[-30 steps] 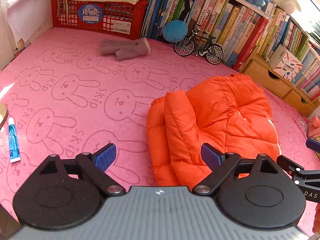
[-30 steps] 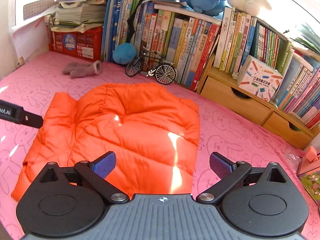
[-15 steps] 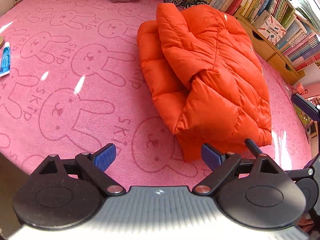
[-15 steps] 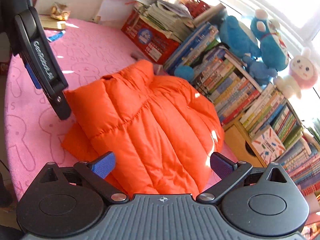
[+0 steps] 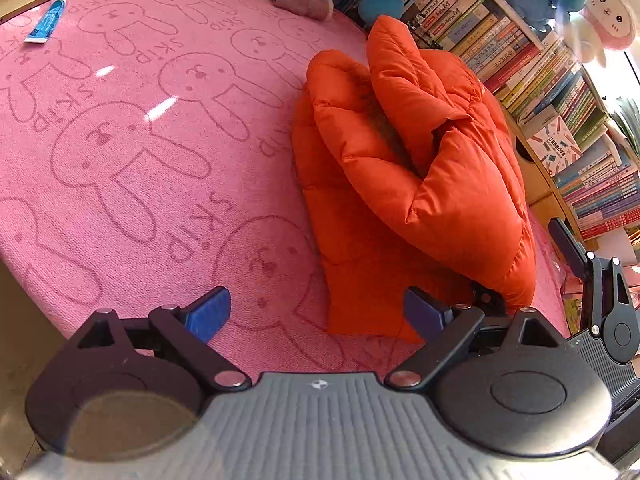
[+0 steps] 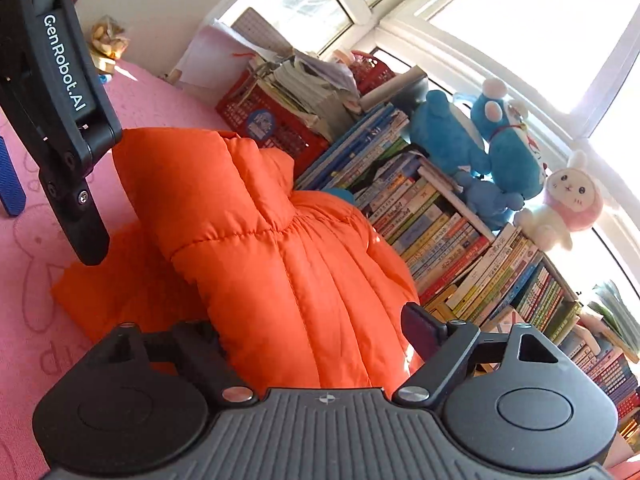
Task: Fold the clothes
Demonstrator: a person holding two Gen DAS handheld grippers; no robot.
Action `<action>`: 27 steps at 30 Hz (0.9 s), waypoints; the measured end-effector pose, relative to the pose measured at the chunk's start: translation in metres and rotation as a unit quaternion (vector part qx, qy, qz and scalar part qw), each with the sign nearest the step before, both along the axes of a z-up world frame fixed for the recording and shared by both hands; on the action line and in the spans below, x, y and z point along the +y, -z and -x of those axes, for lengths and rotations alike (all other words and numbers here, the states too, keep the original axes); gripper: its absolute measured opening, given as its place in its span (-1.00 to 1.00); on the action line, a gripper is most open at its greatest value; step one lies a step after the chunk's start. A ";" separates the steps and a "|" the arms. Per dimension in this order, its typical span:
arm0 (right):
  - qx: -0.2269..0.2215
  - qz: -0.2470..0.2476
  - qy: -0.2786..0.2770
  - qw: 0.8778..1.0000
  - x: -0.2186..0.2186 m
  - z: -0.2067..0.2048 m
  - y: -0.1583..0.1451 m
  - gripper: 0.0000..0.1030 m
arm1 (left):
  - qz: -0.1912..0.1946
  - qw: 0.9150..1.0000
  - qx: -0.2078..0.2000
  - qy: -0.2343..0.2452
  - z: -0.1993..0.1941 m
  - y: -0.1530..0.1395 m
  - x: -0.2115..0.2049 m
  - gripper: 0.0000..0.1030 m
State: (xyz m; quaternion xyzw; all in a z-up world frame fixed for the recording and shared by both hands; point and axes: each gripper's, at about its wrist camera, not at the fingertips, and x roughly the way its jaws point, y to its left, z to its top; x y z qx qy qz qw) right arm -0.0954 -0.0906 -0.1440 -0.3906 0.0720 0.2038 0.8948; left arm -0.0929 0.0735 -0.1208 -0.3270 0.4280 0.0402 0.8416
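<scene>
Orange jacket [image 5: 420, 168] just ahead of both grippers' spread, empty fingers [image 5: 210, 312].

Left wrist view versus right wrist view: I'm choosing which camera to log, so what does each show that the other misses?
Only the left wrist view shows the blue tube and grey glove on the pink rabbit-print cloth.

Only the right wrist view shows the windows and the paper-stacked red crate.

Both show the orange puffer jacket, bookshelf, plush toys, and each other's open hand-held gripper.
</scene>
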 end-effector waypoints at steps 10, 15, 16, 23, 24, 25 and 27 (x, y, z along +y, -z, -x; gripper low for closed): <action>0.004 0.085 0.027 0.996 -0.030 -0.005 0.020 -0.47 | -0.210 0.977 0.005 0.028 -0.022 0.012 -0.057 0.83; -0.008 0.125 0.026 0.992 -0.037 -0.007 0.038 -0.46 | -0.210 0.977 0.008 0.029 -0.021 0.011 -0.051 0.81; -0.009 0.130 0.024 0.991 -0.037 -0.008 0.040 -0.46 | -0.191 0.981 0.011 0.017 -0.019 0.007 -0.043 0.76; 0.005 0.123 0.031 0.992 -0.036 -0.011 0.045 -0.46 | -0.077 0.990 -0.085 -0.085 0.002 -0.050 0.004 0.60; 0.009 0.119 0.034 0.992 -0.036 -0.011 0.045 -0.46 | -0.078 0.988 -0.111 -0.073 -0.001 -0.059 -0.001 0.61; 0.012 0.114 0.037 0.993 -0.036 -0.012 0.045 -0.46 | -0.083 0.986 -0.131 -0.054 -0.006 -0.065 -0.009 0.63; 0.023 0.101 0.043 0.994 -0.037 -0.013 0.043 -0.45 | -0.097 0.983 -0.154 -0.010 -0.023 -0.065 -0.036 0.65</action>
